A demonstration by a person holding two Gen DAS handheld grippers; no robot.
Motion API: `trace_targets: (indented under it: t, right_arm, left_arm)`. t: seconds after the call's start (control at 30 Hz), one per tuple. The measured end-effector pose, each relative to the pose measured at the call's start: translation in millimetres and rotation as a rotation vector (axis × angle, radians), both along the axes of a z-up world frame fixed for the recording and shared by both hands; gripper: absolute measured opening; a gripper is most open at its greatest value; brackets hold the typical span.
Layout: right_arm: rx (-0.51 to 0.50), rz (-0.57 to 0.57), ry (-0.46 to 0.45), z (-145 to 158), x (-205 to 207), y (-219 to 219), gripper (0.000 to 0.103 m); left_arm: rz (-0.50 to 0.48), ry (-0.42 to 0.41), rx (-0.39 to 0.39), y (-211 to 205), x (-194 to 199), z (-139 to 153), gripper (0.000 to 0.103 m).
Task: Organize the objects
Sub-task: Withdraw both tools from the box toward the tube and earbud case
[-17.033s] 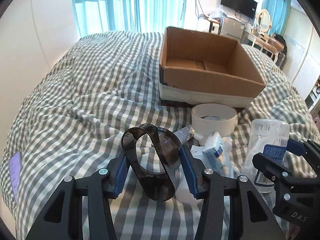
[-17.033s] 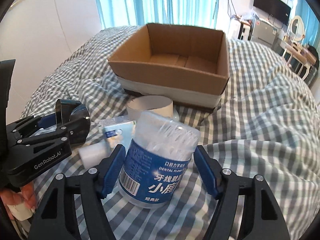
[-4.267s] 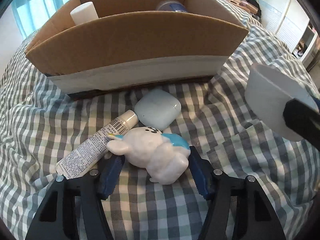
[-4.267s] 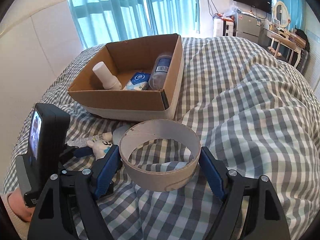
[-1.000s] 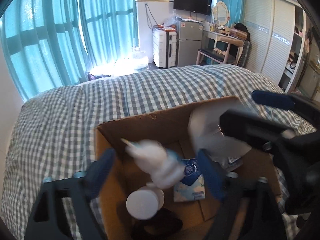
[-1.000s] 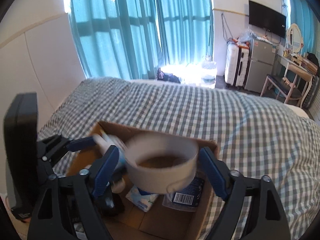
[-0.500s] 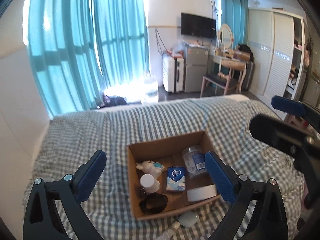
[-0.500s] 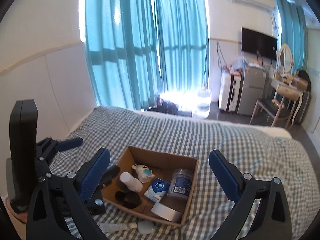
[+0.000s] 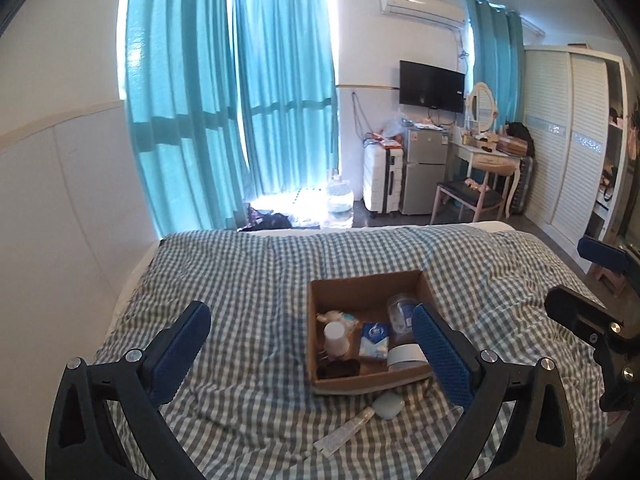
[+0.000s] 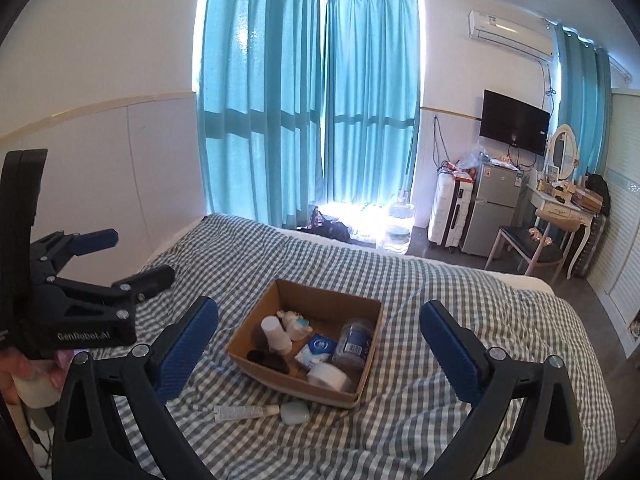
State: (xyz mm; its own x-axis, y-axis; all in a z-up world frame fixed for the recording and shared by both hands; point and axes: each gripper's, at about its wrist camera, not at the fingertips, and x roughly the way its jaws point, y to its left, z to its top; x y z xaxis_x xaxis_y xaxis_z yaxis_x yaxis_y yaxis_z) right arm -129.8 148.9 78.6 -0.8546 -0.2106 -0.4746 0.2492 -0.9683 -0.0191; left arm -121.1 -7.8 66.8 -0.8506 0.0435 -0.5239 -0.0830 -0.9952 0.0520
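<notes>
An open cardboard box (image 9: 360, 280) (image 10: 332, 292) sits on the checked bed. Inside lie a white figurine (image 9: 334, 317), a white bottle (image 10: 274, 334), a tissue pack (image 10: 318, 350), a floss jar (image 10: 354, 344), a white tape roll (image 10: 328, 376) and a dark clip (image 9: 338, 368). In front of the box lie a tube (image 9: 346, 430) (image 10: 244, 412) and a pale blue case (image 9: 388, 406) (image 10: 295, 413). My left gripper (image 9: 308, 314) (image 10: 140, 254) and right gripper (image 10: 319, 307) (image 9: 570, 272) hang high above the bed, both open and empty.
The checked bedcover (image 9: 248, 280) spreads wide around the box. A white wall (image 9: 60, 200) runs along the left. Beyond the bed's foot are teal curtains (image 9: 280, 120), a suitcase, a small fridge (image 9: 424, 176) and a chair. A hand (image 10: 16, 368) holds the left gripper.
Both grippers have let go of the figurine and the tape roll, which now lie in the box. Both have pulled back and up, so the box looks small and far.
</notes>
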Motion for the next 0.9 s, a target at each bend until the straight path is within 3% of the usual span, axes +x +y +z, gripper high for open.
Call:
trace_targets:
  t: [0.17,0.4,0.73,0.9]
  right_arm:
    - [0.01,0.008,-0.049,-38.5,6.1,-4.8,0.101]
    - [-0.003,0.002,-0.164,-106.6,-18.9,-2.3,0.101]
    - [0.017,0.001,-0.297,-185.0,-69.2,-8.8,0.101]
    - [-0.001,-0.015,-0.372,-219.4,-85.2,-4.6,0.101]
  left_arm:
    - [0.045,-0.032,0.014,-13.2,13.2,-34.5,0.103]
    - [0.077,-0.134,0.008,-15.3,1.7,-111.9,0.103]
    - [0.063,-0.278,0.065,-7.0,-35.9,-206.0,0.103]
    - [0.024,-0.363,0.017,6.5,-49.7,-241.4,0.103]
